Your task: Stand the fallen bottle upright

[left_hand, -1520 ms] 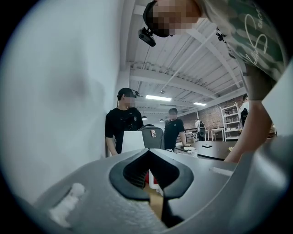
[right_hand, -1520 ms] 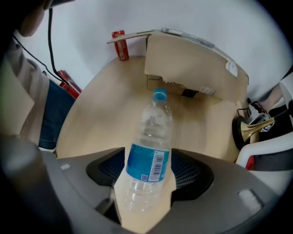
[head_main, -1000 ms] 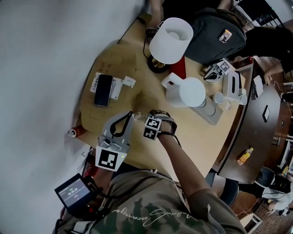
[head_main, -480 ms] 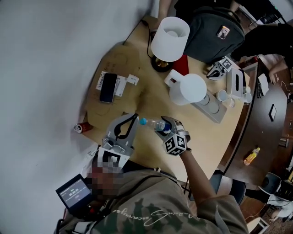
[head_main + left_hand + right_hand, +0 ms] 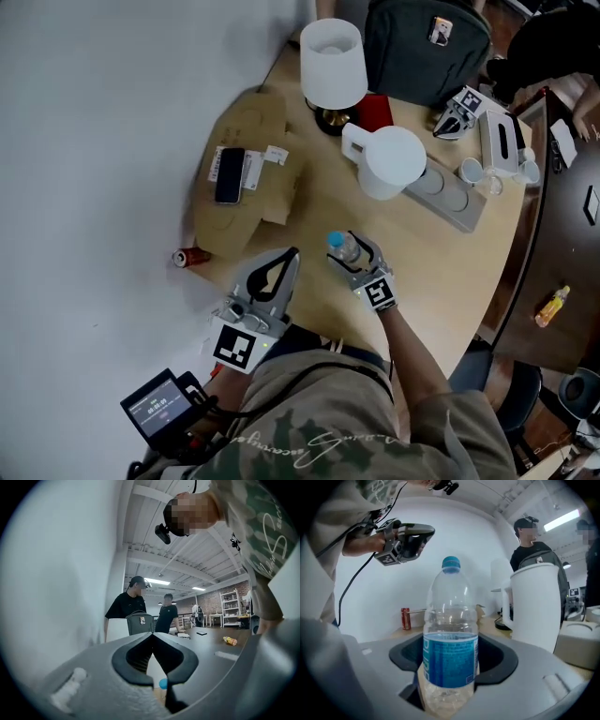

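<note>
A clear water bottle [image 5: 450,634] with a blue label and blue cap stands upright between my right gripper's [image 5: 451,670] jaws, which are shut on its lower body. In the head view the bottle [image 5: 337,242] is seen cap-up over the wooden table [image 5: 309,211], near its front edge, with the right gripper [image 5: 351,255] round it. Whether its base touches the table is hidden. My left gripper [image 5: 292,254] hangs to the bottle's left, apart from it, its jaws shut on nothing [image 5: 151,635]. The blue cap [image 5: 162,683] shows through the gap below its tips.
A white kettle [image 5: 389,161] and a grey power strip [image 5: 452,192] sit behind the bottle. Farther back are a white lamp [image 5: 330,52] and a black backpack [image 5: 422,42]. A phone [image 5: 228,175] lies on cardboard [image 5: 253,202] at left, a red can [image 5: 192,257] on the edge. People stand beyond the table.
The right gripper has risen and rolled, bringing the bottle from lying with its cap to the left to upright. The left gripper has lifted a little and stays beside it.
</note>
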Available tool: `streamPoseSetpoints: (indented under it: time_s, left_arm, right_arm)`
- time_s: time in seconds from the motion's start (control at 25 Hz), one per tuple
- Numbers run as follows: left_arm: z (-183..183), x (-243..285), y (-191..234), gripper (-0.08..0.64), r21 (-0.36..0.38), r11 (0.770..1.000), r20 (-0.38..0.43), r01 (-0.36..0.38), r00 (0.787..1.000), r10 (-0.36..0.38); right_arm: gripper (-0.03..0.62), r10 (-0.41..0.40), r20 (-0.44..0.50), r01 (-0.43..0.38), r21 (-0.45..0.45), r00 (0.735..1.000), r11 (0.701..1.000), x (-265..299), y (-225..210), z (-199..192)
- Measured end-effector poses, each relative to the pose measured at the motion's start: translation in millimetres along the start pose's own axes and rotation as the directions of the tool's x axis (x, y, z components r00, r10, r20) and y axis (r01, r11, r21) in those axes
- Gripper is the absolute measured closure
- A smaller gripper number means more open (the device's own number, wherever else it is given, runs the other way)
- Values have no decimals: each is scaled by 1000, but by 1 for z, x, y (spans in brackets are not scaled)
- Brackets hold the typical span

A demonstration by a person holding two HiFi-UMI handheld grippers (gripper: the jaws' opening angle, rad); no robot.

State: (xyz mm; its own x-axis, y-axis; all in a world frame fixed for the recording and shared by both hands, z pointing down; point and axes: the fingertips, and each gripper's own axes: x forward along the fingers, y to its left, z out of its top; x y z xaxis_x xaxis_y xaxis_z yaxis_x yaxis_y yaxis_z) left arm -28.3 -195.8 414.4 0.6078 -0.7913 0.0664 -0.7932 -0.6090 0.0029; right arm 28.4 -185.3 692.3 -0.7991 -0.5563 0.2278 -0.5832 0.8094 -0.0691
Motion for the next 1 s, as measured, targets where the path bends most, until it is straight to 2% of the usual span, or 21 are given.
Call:
streamPoseSetpoints:
  time_s: [0.16,0.36,0.52,0.64,0.8,1.0]
  left_arm:
    - [3,-3,-8,560,19,1000,-9,-12,1000,12]
    - [1,-7,-3,560,18,998,-22,-52,998,52]
    - [0,-12,-12,560,26,998,5,-52,999,52]
    - [6,-18,-18,560,26,998,26,-60,998,59]
    - [22,-24,-30,560,36,997,30,-73,997,72]
    - [22,-46,-50,560,23,994,31,-105,994,105]
  right_arm:
    - [282,-14,7,14,2,1000,1000,-7,1,-14]
    - [273,-15,-70,10,-70,997,998,-15,5,-24]
    - [254,-44,-107,36,-75,993,997,-32,1,-41]
    - [208,-36,-66,30,-90,997,995,-40,0,-22]
    - [208,7,7,-6,-102,1000,995,-63,12,28]
    - [212,55,89,-44,-124,995,991,-92,41,79]
